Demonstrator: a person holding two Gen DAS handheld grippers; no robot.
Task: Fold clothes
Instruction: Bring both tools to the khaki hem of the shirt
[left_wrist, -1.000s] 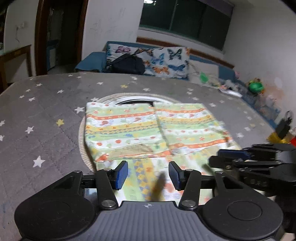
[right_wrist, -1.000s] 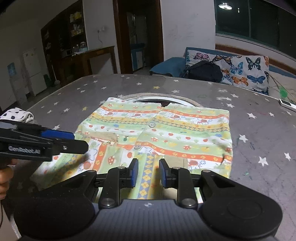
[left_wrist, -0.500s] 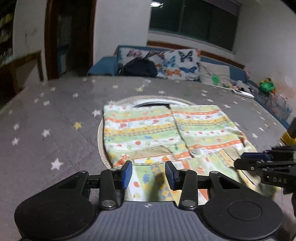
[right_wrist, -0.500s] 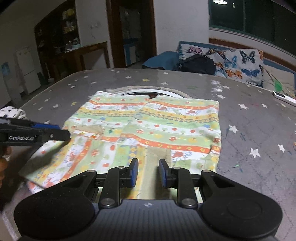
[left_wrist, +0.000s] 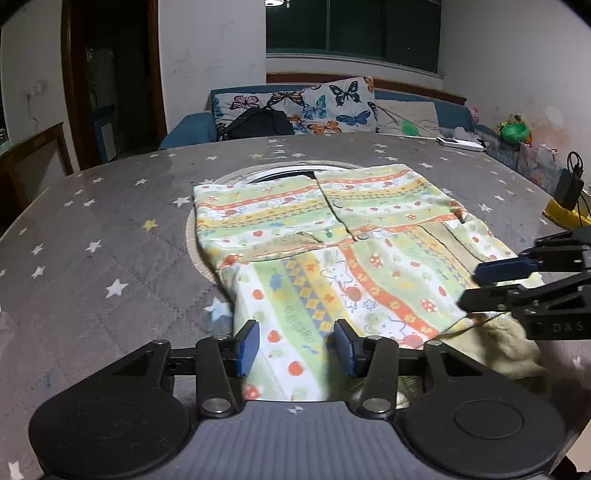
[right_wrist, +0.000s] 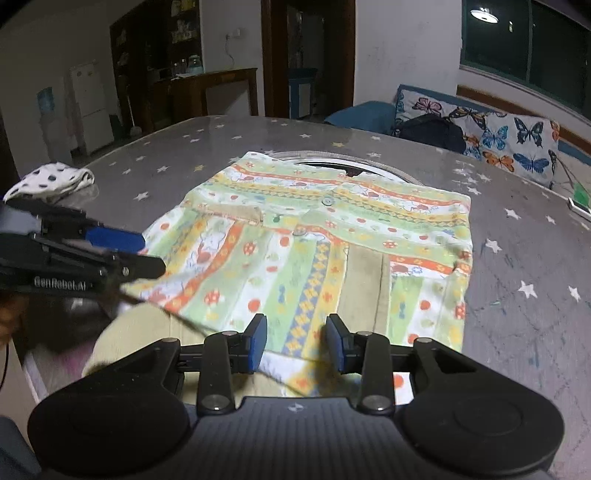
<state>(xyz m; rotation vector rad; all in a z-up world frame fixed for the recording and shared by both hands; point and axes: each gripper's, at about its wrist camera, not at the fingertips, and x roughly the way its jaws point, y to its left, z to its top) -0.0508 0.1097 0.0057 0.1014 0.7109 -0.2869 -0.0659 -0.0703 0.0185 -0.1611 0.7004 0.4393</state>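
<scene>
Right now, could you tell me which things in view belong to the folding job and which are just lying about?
For the job: patterned shirt; left gripper; right gripper, both jaws open.

Lying about: polka-dot cloth; black bag; butterfly cushion; green bowl.

"GenRobot.AI" on left hand-held gripper (right_wrist: 110, 254), "DAS" on right hand-held gripper (left_wrist: 491, 284)

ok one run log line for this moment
stage: fold under way | garment: green striped patterned cotton shirt, near part folded over | left tongs: open above near edge | right tongs: open above near edge
</scene>
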